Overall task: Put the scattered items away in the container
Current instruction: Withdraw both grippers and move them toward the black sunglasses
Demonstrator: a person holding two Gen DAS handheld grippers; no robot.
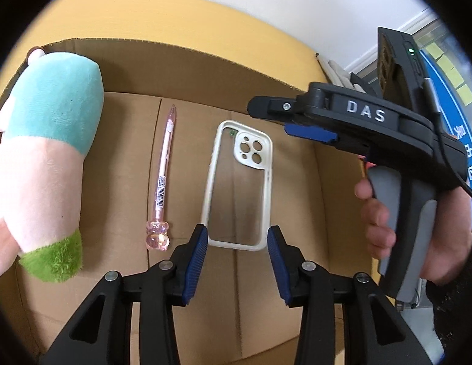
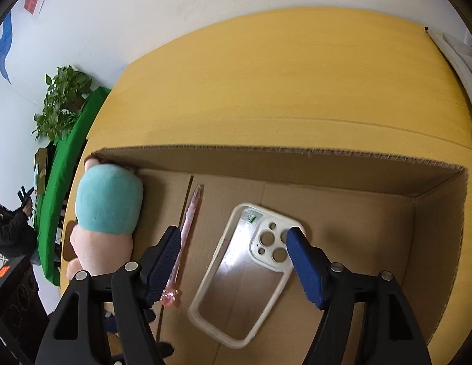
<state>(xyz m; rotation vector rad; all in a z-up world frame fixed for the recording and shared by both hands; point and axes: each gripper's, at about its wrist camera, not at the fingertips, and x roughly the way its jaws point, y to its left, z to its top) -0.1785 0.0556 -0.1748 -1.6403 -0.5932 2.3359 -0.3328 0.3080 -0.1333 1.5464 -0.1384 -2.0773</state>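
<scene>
With both tongs (image 1: pixel 237 243) (image 2: pixel 232 258) wide and empty over the box (image 2: pixel 296 164), closing carelessly could snag the case (image 2: pixel 248 273) beneath them.

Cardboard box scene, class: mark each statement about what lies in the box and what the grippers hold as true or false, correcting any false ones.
1. The pink pen with a bear-shaped end lies between the teal, pink and green plush toy and the clear white-rimmed phone case. True.
2. The phone case lies on the yellow table. False: it lies on the open brown cardboard box floor.
3. The left gripper grips the pen. False: its fingers are open and empty.
4. The right gripper holds nothing. True.
</scene>
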